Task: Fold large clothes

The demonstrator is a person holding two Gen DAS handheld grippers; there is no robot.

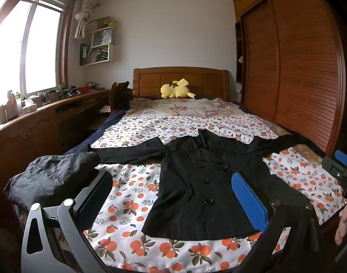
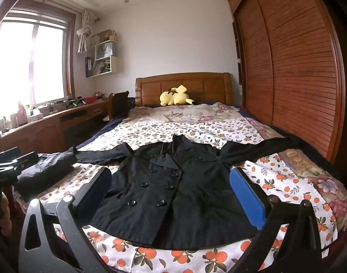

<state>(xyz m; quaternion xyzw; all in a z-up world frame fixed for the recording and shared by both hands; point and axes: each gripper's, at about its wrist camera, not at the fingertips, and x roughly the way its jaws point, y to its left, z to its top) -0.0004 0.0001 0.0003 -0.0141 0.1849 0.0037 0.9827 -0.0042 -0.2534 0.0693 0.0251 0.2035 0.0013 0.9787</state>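
The left gripper (image 1: pixel 171 195) stands with its jaws spread as wide as they go and nothing held: its black finger (image 1: pixel 94 193) hangs over the orange-print bedsheet (image 1: pixel 128 204), and its blue-padded finger (image 1: pixel 248 200) hangs over the hem side of the black double-breasted coat (image 1: pixel 196 182), with no pad pressing on cloth. Just beyond and outside the black finger lies a folded dark garment (image 1: pixel 55 177) at the bed's near corner. The right gripper (image 2: pixel 171 193) is likewise fully open and empty, and the coat (image 2: pixel 173 182) lies between and ahead of its two fingers, the black finger (image 2: pixel 94 193) at the coat's one side and the blue pad (image 2: pixel 246 198) at the other. The coat lies flat and face up, buttoned, collar pointing away from the fingers, with both sleeves stretched out to the sides, one of them reaching toward the folded garment (image 2: pixel 46 173). In the left wrist view the right gripper's blue tip (image 1: pixel 344 159) shows at the frame edge past the coat's far sleeve, with part of a hand (image 1: pixel 346 223) below it. Farther on, a floral blanket (image 2: pixel 184 116) covers the bed up to a yellow plush toy (image 2: pixel 175 96) against the wooden headboard (image 2: pixel 196 86). A slatted wooden wardrobe (image 2: pixel 287 68) stands on the blue-pad side, a cluttered desk (image 1: pixel 37 113) under a window (image 1: pixel 37 50) on the other.
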